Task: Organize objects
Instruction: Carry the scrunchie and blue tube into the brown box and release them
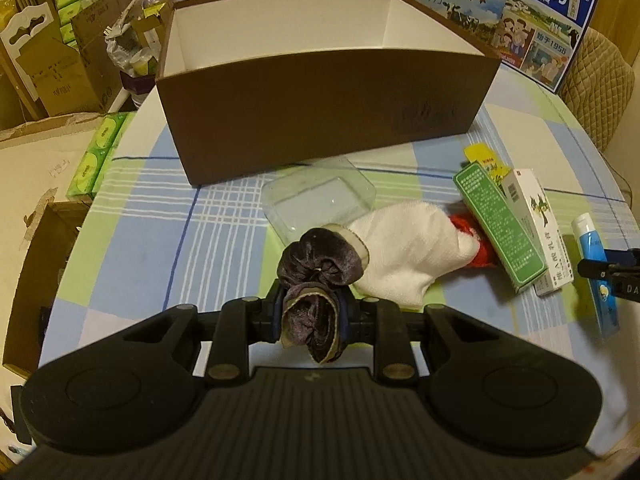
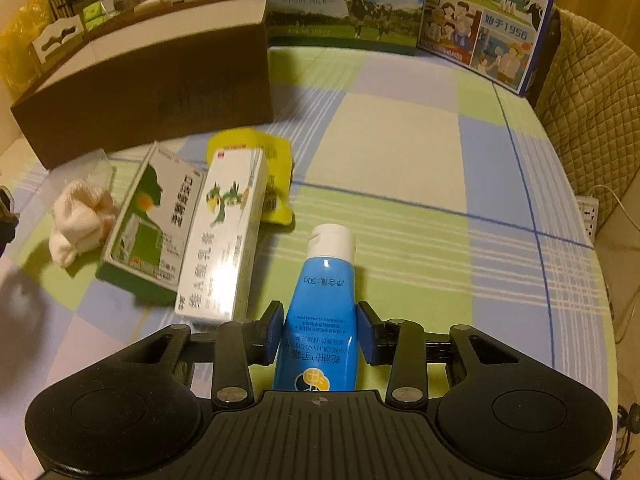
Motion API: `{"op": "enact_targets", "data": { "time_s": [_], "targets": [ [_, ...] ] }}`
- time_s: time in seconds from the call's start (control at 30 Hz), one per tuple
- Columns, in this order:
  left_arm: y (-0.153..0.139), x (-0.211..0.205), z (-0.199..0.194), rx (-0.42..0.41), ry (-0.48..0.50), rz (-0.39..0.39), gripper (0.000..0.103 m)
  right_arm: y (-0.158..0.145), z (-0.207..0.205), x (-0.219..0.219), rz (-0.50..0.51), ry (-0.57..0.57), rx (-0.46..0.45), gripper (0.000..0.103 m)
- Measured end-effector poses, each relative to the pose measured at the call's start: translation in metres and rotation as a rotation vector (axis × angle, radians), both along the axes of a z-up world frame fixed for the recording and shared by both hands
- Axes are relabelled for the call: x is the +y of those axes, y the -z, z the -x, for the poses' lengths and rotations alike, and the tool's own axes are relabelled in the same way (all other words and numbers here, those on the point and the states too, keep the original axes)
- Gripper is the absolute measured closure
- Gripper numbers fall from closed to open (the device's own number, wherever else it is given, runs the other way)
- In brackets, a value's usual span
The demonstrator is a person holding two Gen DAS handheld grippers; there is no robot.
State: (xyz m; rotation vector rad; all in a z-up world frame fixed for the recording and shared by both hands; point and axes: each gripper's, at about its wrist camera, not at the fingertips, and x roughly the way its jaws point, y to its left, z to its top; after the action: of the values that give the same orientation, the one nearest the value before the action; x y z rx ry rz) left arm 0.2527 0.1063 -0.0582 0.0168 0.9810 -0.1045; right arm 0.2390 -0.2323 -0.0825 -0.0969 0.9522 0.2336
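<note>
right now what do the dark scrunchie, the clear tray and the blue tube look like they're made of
Dark scrunchie: soft velvety fabric, going by its dull sheen and gathered folds. Clear tray: thin, glossy transparent plastic; the tablecloth shows through it. Blue tube: smooth plastic, probably squeezable, with a glare spot near its white cap.

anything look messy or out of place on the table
Yes: the two medicine boxes lie slanted, one leaning on the other, over a yellow packet. A white sock lies crumpled beside them. Nothing looks spilled or damaged.
</note>
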Motion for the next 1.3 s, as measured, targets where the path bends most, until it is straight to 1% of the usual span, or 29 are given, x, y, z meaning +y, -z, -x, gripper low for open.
{"op": "enact_targets", "data": {
  "time_s": [0.1,0.27,0.47,0.63,0.93,1.13,1.3],
  "targets": [
    [-0.007,0.000,-0.001,-0.014,0.000,0.001,0.082,-0.012,-0.002,0.000,-0.024,0.001,-0.021,0.067],
    [-0.024,0.004,-0.005,-0.048,-0.004,0.008,0.082,-0.040,-0.009,0.005,-0.092,-0.018,-0.056,0.067],
    [-0.051,0.009,-0.016,-0.107,-0.014,0.014,0.082,-0.072,-0.026,0.022,-0.168,-0.072,-0.104,0.067],
    [-0.067,0.011,-0.032,-0.141,-0.023,0.013,0.082,-0.094,-0.046,0.045,-0.219,-0.138,-0.145,0.067],
    [-0.091,0.018,-0.073,-0.200,-0.030,-0.004,0.082,-0.122,-0.086,0.093,-0.279,-0.228,-0.207,0.067],
    [-0.098,0.023,-0.108,-0.212,-0.035,-0.022,0.082,-0.135,-0.120,0.128,-0.288,-0.276,-0.240,0.067],
    [-0.099,0.028,-0.135,-0.208,-0.041,-0.017,0.082,-0.139,-0.151,0.152,-0.305,-0.292,-0.250,0.067]
  ]
}}
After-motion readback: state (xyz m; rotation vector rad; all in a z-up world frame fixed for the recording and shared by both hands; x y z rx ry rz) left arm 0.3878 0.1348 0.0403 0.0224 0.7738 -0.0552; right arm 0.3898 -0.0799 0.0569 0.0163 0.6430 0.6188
